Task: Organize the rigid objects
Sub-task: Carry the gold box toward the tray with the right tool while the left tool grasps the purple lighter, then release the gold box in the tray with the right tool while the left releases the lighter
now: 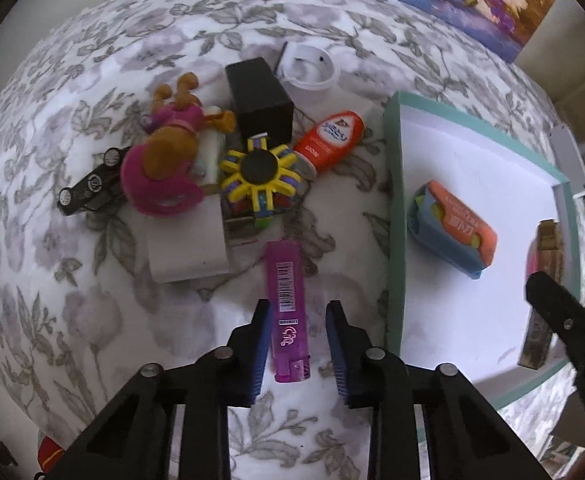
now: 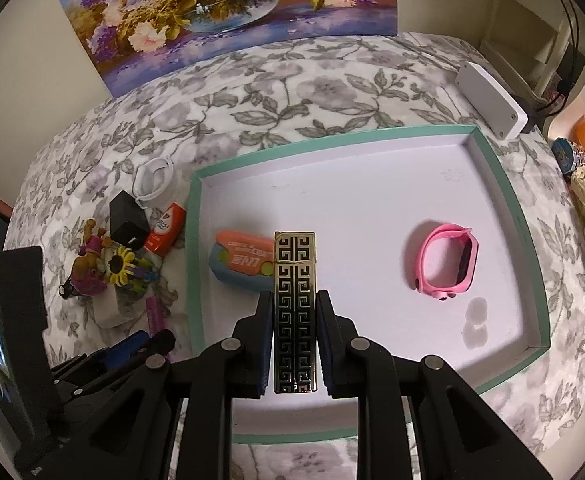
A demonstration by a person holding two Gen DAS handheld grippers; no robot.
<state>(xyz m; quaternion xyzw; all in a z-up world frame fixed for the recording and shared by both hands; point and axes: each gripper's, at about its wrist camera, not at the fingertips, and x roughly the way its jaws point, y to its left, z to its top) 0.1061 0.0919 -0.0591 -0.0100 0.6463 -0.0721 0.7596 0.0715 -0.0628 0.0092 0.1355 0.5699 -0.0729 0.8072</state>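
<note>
Plastic and slick, the purple lighter [image 1: 287,312] lies flat on the floral bedspread [image 1: 72,320], between the spread blue pads of the left hand-held gripper [image 1: 298,344], which is released and not yet touching it. It looks light and stiff, so a pinch across its long flat sides near the middle should hold, though the smooth shell could slide. The right hand-held gripper [image 2: 294,334] is clenched on the gold-patterned lighter [image 2: 294,312], upright over the teal-rimmed tray [image 2: 504,184], where a pink wristband [image 2: 446,258] and an orange-and-blue case [image 2: 242,262] already lie.
</note>
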